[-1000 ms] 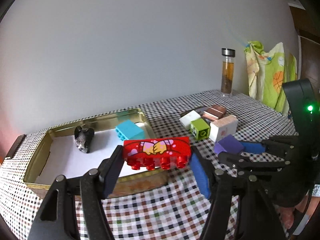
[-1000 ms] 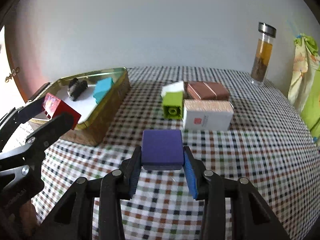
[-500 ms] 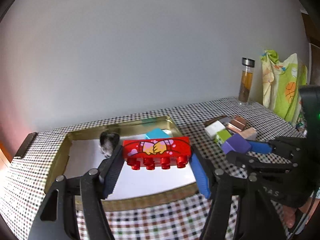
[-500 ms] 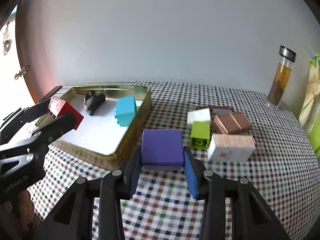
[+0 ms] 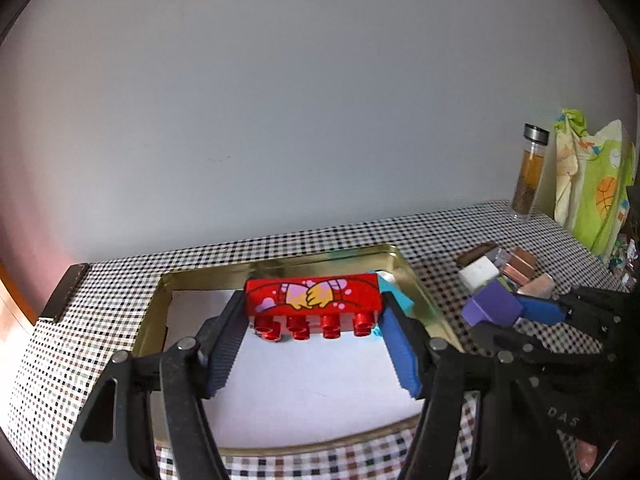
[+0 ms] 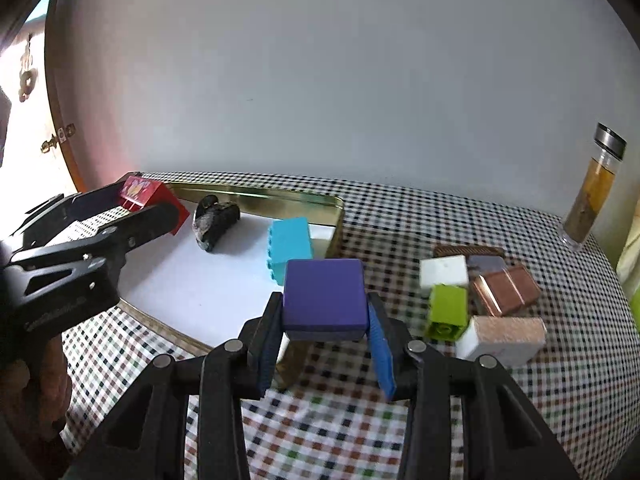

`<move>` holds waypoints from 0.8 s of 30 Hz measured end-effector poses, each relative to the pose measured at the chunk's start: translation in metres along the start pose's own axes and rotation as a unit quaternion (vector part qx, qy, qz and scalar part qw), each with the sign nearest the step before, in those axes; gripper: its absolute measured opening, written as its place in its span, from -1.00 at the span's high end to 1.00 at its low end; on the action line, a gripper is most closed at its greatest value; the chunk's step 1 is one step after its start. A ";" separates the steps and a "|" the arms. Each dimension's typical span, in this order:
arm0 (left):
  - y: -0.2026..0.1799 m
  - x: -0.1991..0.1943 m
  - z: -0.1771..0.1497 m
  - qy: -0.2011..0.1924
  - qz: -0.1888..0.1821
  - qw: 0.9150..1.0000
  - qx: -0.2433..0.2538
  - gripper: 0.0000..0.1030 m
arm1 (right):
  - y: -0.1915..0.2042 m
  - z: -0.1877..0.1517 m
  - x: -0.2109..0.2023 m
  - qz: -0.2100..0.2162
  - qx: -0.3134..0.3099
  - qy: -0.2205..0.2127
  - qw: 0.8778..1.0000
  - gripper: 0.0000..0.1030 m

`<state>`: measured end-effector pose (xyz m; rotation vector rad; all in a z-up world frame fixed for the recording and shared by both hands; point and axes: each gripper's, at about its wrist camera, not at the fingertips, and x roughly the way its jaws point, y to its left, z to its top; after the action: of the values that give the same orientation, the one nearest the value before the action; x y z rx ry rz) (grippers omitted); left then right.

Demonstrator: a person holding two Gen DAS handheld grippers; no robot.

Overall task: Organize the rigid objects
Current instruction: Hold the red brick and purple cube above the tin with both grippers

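L gripper (image 5: 314, 320) is clamping red printed studded plastic brick (image 5: 312, 300), frame centre, over gold metal tray (image 5: 416, 288) (white-lined). R gripper (image 6: 324, 330) is gripping purple block (image 6: 324, 300) w/ both fingers at tray's near corner.

Glossy plastic red brick (image 5: 313, 298), matt purple block (image 6: 324, 295), shiny gold metal tray (image 5: 416, 288), checked cloth (image 6: 440, 420)

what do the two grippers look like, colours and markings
Both the left gripper and right gripper are matte black linkage frames with silver rivets, and the jaws carry ribbed blue pads. Pale lettering marks the bodies, too blurred to read. No cables or sleeves show.
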<state>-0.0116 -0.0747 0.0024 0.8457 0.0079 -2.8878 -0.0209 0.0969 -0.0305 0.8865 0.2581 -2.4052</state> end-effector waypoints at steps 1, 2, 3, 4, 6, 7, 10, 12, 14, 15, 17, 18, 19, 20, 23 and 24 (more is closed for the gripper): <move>0.003 0.003 0.000 0.001 0.003 1.000 -0.003 -0.26 | 0.001 0.001 0.001 0.001 -0.002 0.001 1.000 0.17; 0.007 0.005 0.001 0.001 0.004 1.000 -0.005 -0.26 | 0.003 0.002 0.002 0.002 -0.003 0.002 1.000 0.17; 0.009 0.007 0.001 0.003 0.006 1.000 -0.008 -0.26 | 0.005 0.003 0.004 0.002 -0.005 0.003 1.000 0.17; 0.013 0.010 0.000 0.005 0.008 1.000 -0.013 -0.26 | 0.007 0.005 0.006 0.003 -0.007 0.004 1.000 0.17; 0.019 0.014 -0.001 0.009 0.012 1.000 -0.019 -0.26 | 0.011 0.006 0.009 0.005 -0.009 0.006 1.000 0.17; 0.021 0.016 -0.002 0.011 0.015 1.000 -0.021 -0.26 | 0.013 0.008 0.011 0.007 -0.010 0.006 1.000 0.17; 0.029 0.021 -0.004 0.019 0.015 0.999 -0.031 -0.26 | 0.017 0.011 0.016 0.012 -0.008 0.006 1.000 0.17; 0.031 0.022 -0.004 0.021 0.017 0.999 -0.032 -0.26 | 0.019 0.014 0.019 0.016 -0.007 0.005 1.000 0.17; 0.033 0.022 -0.005 0.021 0.019 0.999 -0.034 -0.26 | 0.021 0.015 0.022 0.019 -0.006 0.005 1.000 0.17; 0.034 0.022 -0.005 0.021 0.021 0.999 -0.035 -0.26 | 0.022 0.015 0.022 0.021 -0.006 0.005 1.000 0.17; 0.034 0.022 -0.004 0.021 0.024 0.999 -0.036 -0.26 | 0.025 0.016 0.025 0.023 -0.006 0.005 1.000 0.17; 0.035 0.022 -0.004 0.020 0.027 0.999 -0.037 -0.26 | 0.026 0.016 0.026 0.024 -0.006 0.005 1.000 0.17; 0.036 0.022 -0.004 0.019 0.029 0.999 -0.038 -0.26 | 0.026 0.016 0.026 0.025 -0.005 0.005 1.000 0.17; 0.037 0.022 -0.004 0.019 0.031 0.999 -0.040 -0.26 | 0.027 0.015 0.026 0.027 -0.006 0.004 1.000 0.17; 0.040 0.023 -0.004 0.020 0.033 0.998 -0.043 -0.26 | 0.025 0.015 0.028 0.028 -0.003 0.002 1.000 0.17; 0.040 0.023 -0.004 0.021 0.034 0.998 -0.043 -0.26 | 0.025 0.015 0.029 0.028 -0.002 0.002 1.000 0.17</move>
<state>-0.0238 -0.1175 -0.0123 0.8726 0.1051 -2.7848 -0.0331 0.0584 -0.0369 0.8864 0.2358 -2.3509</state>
